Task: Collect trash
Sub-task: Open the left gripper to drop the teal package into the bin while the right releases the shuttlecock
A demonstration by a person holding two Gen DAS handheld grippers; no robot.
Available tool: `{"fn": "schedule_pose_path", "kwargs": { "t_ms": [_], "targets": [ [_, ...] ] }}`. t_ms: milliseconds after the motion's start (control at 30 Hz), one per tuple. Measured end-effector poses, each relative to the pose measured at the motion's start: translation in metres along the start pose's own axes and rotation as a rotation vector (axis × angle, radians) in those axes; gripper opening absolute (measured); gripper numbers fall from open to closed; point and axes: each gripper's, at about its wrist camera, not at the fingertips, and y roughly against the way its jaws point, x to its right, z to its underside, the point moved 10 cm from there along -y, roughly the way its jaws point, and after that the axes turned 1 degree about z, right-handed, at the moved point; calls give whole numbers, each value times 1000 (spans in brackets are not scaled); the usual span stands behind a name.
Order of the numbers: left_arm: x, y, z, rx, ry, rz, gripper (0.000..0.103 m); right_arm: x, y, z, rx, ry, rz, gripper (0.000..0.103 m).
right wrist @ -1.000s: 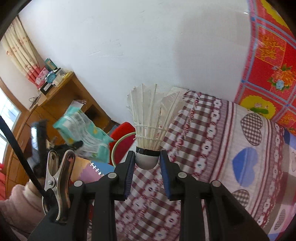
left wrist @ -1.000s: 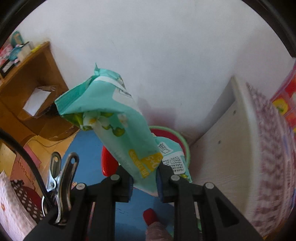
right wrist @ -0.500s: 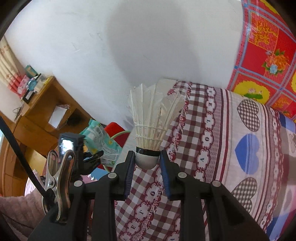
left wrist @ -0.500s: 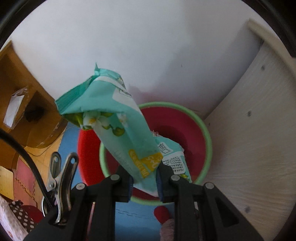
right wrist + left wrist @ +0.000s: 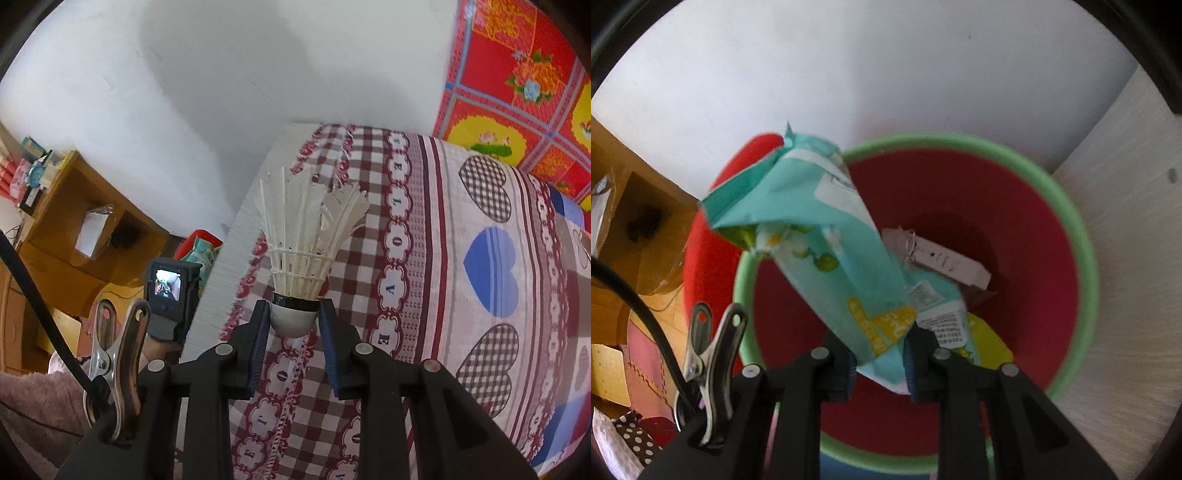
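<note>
In the left wrist view my left gripper is shut on the lower end of a crumpled teal wrapper. The wrapper hangs right over the mouth of a red bin with a green rim. A pale flat box and a yellow-green scrap lie at the bin's bottom. My right gripper is shut on the cork of a white feather shuttlecock, held above the checked bedspread. The right wrist view also shows the teal wrapper low beside the bed.
The bin stands in a corner between the white wall and the bed's white side board. A red rounded piece sits against the bin's left side. A wooden desk stands further left. A pink sleeve shows at lower left.
My left gripper dropped with the wrapper from above the bed's edge down to the bin's mouth, which now fills its view. The right gripper sank slightly and rolled, still holding the shuttlecock.
</note>
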Motion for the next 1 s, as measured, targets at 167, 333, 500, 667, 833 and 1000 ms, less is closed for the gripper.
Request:
{"fn": "schedule_pose_path", "kwargs": {
  "t_ms": [167, 333, 500, 667, 833, 1000],
  "targets": [
    [-7, -22, 14, -32, 17, -13, 29, 4, -3, 1, -7, 1, 20, 28],
    [-16, -32, 16, -72, 123, 31, 35, 7, -4, 0, -11, 3, 29, 28],
    [-9, -21, 16, -74, 129, 79, 58, 7, -4, 0, -11, 0, 26, 28],
    [2, -1, 22, -64, 129, 130, 64, 0, -4, -2, 0, 11, 7, 28],
    [0, 38, 29, -42, 137, 154, 65, -12, -6, -3, 2, 23, -27, 28],
    [-3, 88, 35, -20, 150, 161, 65, -39, -17, -6, -4, 71, -79, 28]
  ]
}}
